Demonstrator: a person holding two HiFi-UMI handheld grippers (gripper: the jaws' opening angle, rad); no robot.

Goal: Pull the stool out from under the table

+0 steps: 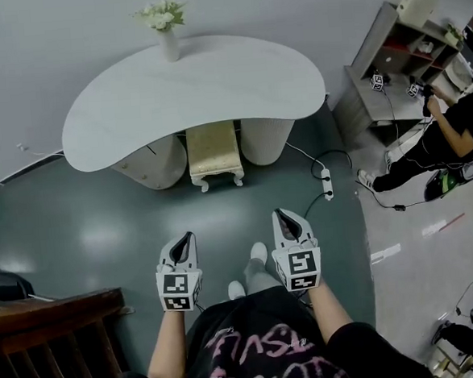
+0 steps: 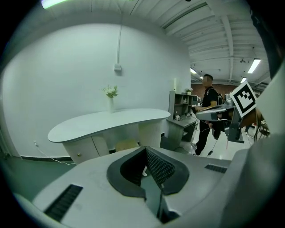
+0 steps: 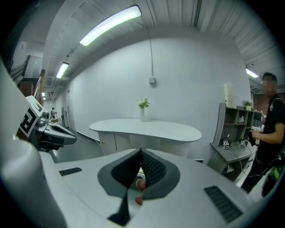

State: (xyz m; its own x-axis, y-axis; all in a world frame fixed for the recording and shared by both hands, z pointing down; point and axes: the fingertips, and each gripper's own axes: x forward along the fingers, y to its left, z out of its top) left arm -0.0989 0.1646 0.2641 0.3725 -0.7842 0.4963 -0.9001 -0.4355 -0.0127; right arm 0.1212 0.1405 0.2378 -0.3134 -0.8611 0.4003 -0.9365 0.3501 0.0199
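A stool (image 1: 214, 152) with a pale yellow seat and white legs stands tucked under the white kidney-shaped table (image 1: 133, 102), between its two rounded pedestals. It shows small in the left gripper view (image 2: 127, 144) just above the jaws. My left gripper (image 1: 189, 237) and right gripper (image 1: 279, 214) hang side by side over the floor, well short of the stool, both shut with nothing between the jaws. The right gripper (image 2: 202, 115) shows at the right of the left gripper view, and the left gripper (image 3: 71, 135) at the left of the right gripper view.
A vase of flowers (image 1: 163, 28) stands at the table's back edge. A power strip and cables (image 1: 326, 183) lie on the floor right of the table. A person (image 1: 443, 141) stands by a shelf unit (image 1: 397, 60) at right. A dark wooden chair (image 1: 53, 334) is at lower left.
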